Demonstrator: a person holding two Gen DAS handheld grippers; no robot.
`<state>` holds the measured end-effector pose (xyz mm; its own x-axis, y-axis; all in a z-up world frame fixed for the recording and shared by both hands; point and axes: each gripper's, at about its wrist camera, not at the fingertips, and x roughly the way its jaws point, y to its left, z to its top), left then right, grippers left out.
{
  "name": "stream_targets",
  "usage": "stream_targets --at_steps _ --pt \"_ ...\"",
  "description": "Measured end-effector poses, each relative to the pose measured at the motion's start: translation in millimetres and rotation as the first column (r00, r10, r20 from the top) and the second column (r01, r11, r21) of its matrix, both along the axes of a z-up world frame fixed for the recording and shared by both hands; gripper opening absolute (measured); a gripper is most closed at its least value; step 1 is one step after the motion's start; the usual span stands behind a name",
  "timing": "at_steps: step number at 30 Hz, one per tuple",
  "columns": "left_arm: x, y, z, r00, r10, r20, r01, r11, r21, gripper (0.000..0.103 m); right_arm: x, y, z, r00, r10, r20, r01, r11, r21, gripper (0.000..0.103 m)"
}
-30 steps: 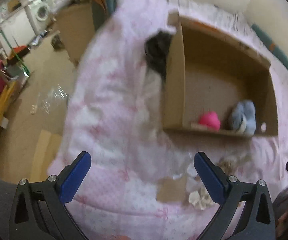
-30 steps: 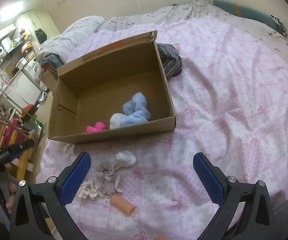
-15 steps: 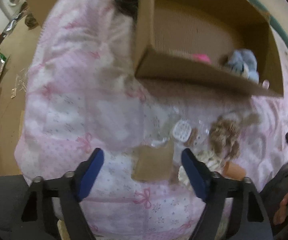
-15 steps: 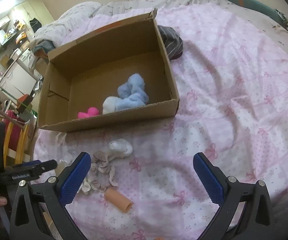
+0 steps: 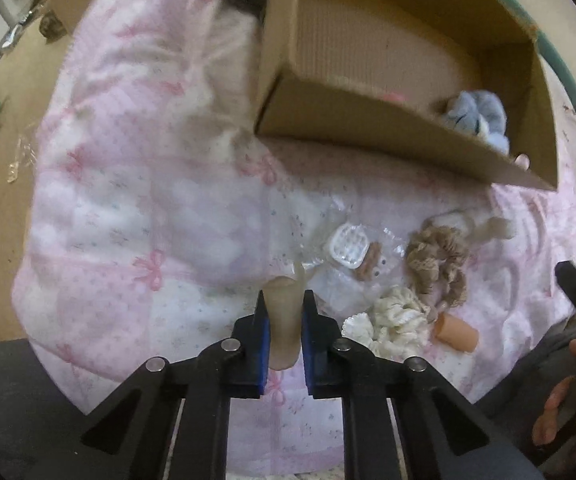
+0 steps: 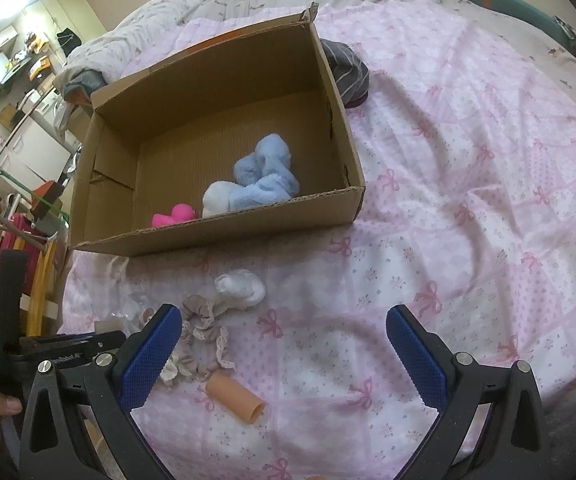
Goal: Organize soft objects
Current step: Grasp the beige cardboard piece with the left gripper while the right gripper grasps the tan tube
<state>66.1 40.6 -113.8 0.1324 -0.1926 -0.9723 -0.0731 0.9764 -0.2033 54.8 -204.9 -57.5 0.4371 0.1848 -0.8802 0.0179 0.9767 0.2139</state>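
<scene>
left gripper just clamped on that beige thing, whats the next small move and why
Probably lift the left gripper straight up a little. Its jaws are shut on the beige piece, which still sits low against the pink quilt, and the cardboard box ahead has a raised wall to clear before dropping it in.

The left gripper [image 5: 284,312] is clamped on a flat tan pad of soft material [image 5: 284,320], pressing it between its blue pads above the pink bow-patterned bedspread [image 5: 148,200]. Right of the tan pad lie a white ribbed plastic piece [image 5: 347,246], a beige frilly scrunchie [image 5: 437,262], a cream frilly scrunchie [image 5: 395,320] and an orange rubbery tube [image 5: 455,330]. Beyond them stands an open brown cardboard box [image 5: 367,128] holding a light blue fluffy bundle [image 5: 475,114].
</scene>
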Motion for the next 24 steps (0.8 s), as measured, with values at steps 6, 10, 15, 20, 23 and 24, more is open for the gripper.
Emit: stream_targets --at_steps 6,10,15,20,23,24 --pt "-5 18 22 0.997 0.048 0.052 -0.048 0.999 -0.017 0.012 0 5 -6 0.998 0.037 -0.041 -0.036 0.999 0.016 0.103" --pt "-3 20 20 0.997 0.055 0.048 -0.054 0.998 -0.016 0.012 0 25 -19 0.985 0.132 -0.109 -0.134 0.991 -0.011 0.103" --pt "-3 14 19 0.998 0.034 0.059 -0.033 0.999 -0.009 0.012 -6 60 -50 0.922 0.296 -0.249 -0.308 0.951 -0.011 0.079" --pt "-4 15 19 0.996 0.047 0.073 -0.048 0.999 0.002 0.012 -9 76 -66 0.887 0.344 -0.307 -0.371 0.928 -0.030 0.060" --pt "-3 13 19 0.996 0.049 0.078 -0.050 0.999 0.000 0.012 -9 77 -72 0.881 0.346 -0.322 -0.376 0.926 -0.034 0.045" --pt "-3 13 19 0.996 0.049 0.079 -0.049 0.999 0.001 0.012 -10 77 -71 0.881 0.350 -0.318 -0.380 0.925 -0.033 0.035"
